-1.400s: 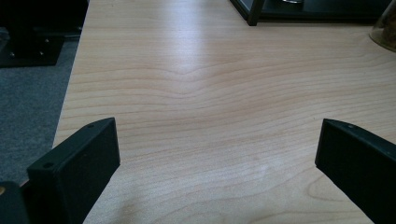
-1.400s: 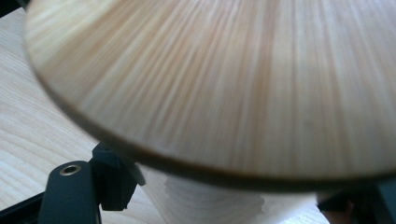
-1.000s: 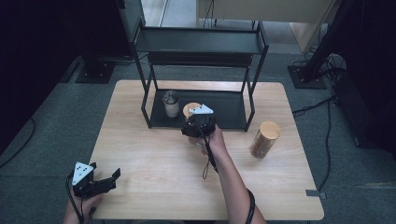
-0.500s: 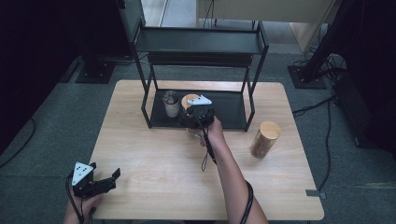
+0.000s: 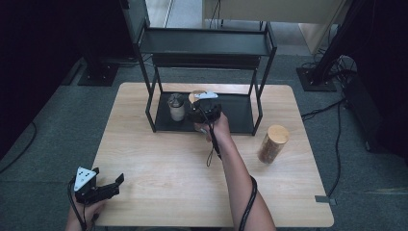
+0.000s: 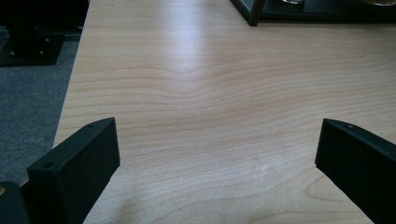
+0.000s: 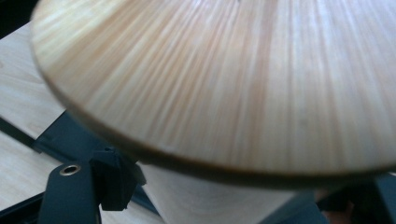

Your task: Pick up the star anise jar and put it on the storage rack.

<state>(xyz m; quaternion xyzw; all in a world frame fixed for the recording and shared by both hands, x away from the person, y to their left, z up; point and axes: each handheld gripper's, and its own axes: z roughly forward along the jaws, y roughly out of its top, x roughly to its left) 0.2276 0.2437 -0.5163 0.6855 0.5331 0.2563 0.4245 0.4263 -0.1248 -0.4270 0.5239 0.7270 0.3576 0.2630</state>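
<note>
High view: the right gripper (image 5: 202, 109) held a wooden-lidded jar (image 5: 195, 96) on the lower tray of the black rack (image 5: 240, 113), beside a small cup (image 5: 176, 108); the left gripper (image 5: 98, 188) rested at the table's (image 5: 159, 159) near-left corner.

Left gripper view: jaws stood wide over bare wood.

Right gripper view: jaws clasped the jar (image 7: 233, 93) beneath its lid.

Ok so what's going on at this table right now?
A person is working with two tools. The right hand-held gripper is at the lower shelf of the black rack, closed around a wooden-lidded jar beside a small jar. The left hand-held gripper rests open near the table's front corner. Another wooden-lidded jar stands to the right of the rack.
</note>
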